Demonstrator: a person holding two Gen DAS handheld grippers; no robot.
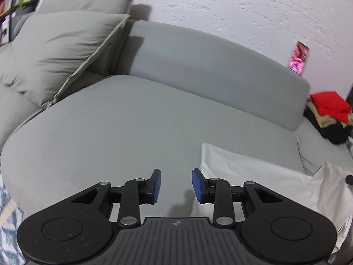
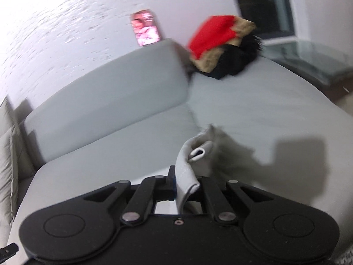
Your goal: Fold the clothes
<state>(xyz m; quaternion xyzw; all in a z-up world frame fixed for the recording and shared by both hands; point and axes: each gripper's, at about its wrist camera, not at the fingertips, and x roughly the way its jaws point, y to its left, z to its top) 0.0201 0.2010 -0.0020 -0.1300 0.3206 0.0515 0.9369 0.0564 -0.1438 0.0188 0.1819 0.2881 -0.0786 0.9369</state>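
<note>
Folding on grey sofa [image 1: 136, 119]
Right gripper [image 2: 184, 182] clamped on white garment [image 2: 187, 174]; left gripper [image 1: 176, 185] apart, empty, beside white cloth

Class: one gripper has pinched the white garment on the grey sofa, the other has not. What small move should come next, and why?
Probably bring the left gripper across to the white garment's near edge and close on it. Its jaws stand apart over bare sofa cushion with nothing between them, while the right gripper is already clamped on a fold of the cloth. A neat fold likely needs two grips.
</note>
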